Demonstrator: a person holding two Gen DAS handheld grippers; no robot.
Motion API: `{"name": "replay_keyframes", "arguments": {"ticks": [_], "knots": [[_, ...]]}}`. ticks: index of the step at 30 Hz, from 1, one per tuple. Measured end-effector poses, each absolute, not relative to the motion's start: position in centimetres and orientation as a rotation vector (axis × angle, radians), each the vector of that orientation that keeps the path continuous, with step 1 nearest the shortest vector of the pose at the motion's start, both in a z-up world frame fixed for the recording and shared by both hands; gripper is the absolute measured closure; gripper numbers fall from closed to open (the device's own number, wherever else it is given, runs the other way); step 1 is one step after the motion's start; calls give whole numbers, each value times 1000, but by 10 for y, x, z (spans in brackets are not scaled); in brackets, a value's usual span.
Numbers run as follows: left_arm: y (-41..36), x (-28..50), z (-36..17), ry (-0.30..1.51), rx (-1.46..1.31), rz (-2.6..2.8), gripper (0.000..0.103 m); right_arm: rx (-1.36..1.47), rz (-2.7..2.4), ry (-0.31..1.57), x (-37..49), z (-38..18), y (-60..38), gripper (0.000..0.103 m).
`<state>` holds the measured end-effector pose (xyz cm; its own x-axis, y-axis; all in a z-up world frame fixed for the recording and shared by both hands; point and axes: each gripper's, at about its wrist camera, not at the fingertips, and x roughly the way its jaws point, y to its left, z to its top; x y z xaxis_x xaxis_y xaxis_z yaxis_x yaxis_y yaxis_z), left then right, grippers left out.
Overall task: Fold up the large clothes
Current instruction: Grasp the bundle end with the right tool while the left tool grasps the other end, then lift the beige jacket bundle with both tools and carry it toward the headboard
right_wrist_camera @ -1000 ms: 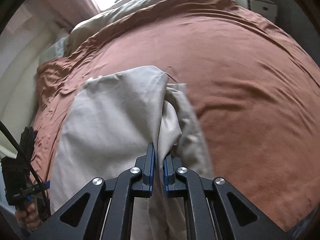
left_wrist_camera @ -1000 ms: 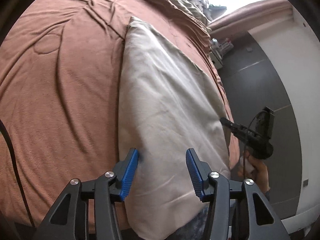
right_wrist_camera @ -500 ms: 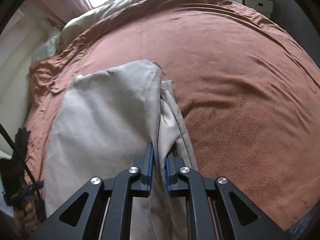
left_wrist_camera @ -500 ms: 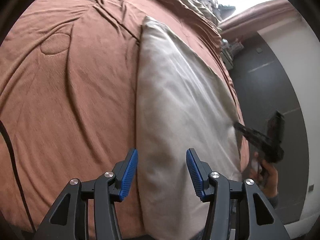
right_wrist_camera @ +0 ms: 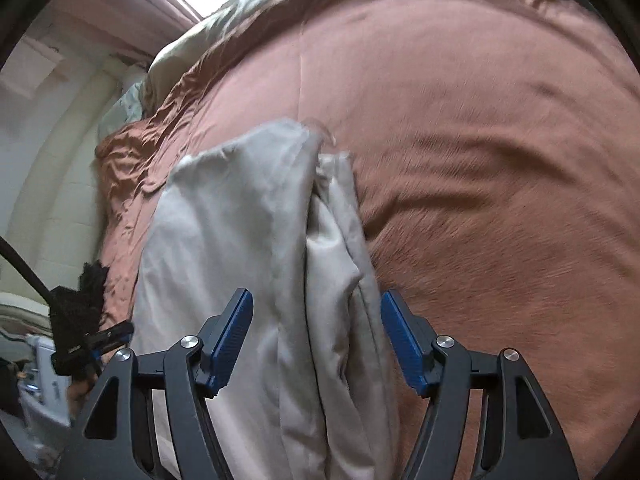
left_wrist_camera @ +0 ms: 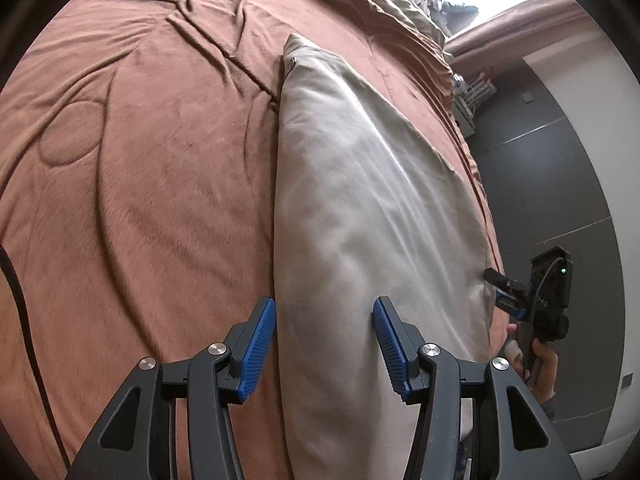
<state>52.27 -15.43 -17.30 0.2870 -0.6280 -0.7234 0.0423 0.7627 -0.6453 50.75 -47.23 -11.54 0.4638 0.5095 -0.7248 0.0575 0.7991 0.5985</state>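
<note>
Both pairs of jaws stand apart. On the right gripper [right_wrist_camera: 316, 340] the jaws are opening, and the bunched edge of the large beige folded cloth garment [right_wrist_camera: 248, 248] lies between the blue ribbed pads [right_wrist_camera: 230, 340] without being pressed by them. The left gripper [left_wrist_camera: 323, 344] has its jaws apart too, about half wide; the left border of the same garment [left_wrist_camera: 360, 220] passes between its pads [left_wrist_camera: 259, 344], which do not touch the cloth.

The garment lies as a long strip on the brown plush bedspread [left_wrist_camera: 140, 200], running from the near edge of the bed toward the far side, close to the bed's right edge in the left wrist view. Its surface there is quite smooth. In the right wrist view the right border is gathered in thick loose folds, and this view is somewhat blurred.

A wrinkled olive-grey blanket [right_wrist_camera: 224, 28] lies at the far end of the bed. Beside the bed, the floor is dark grey [left_wrist_camera: 540, 184].
</note>
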Motion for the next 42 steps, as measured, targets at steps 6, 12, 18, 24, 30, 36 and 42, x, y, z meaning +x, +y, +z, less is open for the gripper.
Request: {"name": "replay_keyframes", "arguments": {"ticks": [6,12,18,24,30,36,42], "knots": [[-158,552,-183,1212,-576,-476,43,716,386,1122,542,-144,-478,38],[-163,578,-181,1196,-544,-464,43,769,430,1124,581,-153,-492,38],[-169,604,-182,1186,-518,-425,43,785,460,1153,609,-165,-489,40],[-170,612,-183,1183,-508,-396,59,758,469,1154,615,-165,-481,73],[-177,602,-161,1135,-468,-360,79,581,488,1061,593,-122,-447,81],[-176,578,-114,1044,-447,-374,84,514,461,979,555,-81,-429,81],[-170,539,-62,947,-431,-396,86,477,450,872,500,-47,-416,81]]}}
